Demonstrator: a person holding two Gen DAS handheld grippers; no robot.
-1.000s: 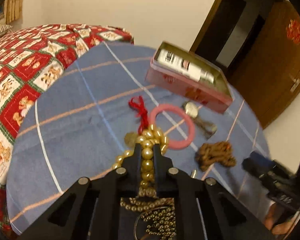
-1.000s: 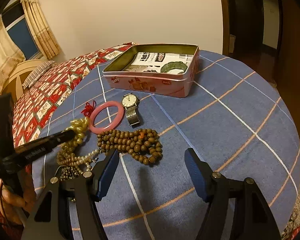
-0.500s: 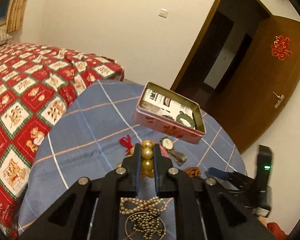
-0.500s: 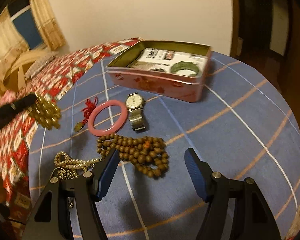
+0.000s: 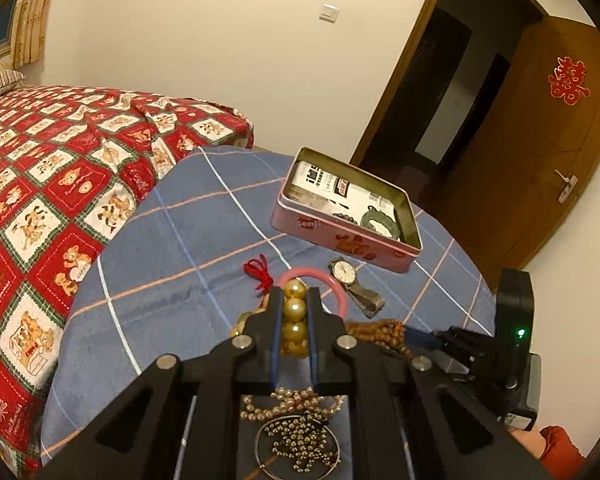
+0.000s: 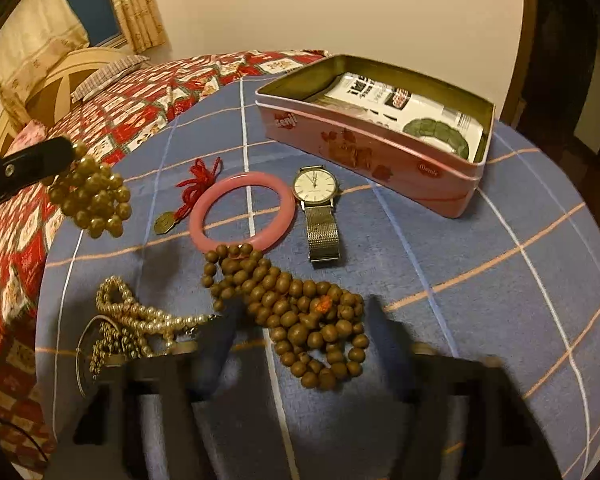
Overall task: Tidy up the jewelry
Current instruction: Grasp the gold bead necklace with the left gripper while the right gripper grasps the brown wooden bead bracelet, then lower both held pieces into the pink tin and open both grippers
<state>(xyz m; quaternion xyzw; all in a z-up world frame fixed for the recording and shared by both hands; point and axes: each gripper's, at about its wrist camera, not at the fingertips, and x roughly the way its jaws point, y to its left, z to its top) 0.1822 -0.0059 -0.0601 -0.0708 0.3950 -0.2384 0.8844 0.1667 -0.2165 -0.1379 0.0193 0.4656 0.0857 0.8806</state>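
A strand of large gold pearl beads (image 5: 294,312) was clamped in the left gripper (image 5: 294,300), lifted left of the pink rectangular tin (image 6: 364,152). In front of that tin, brown wooden prayer beads (image 6: 296,312) were straddled by the closing right gripper (image 6: 300,328).

free: blue cloth (image 6: 500,280) right of wooden beads (image 6: 300,320) | blocked: watch (image 6: 318,208), pink bangle (image 6: 242,212) before tin (image 6: 364,152)
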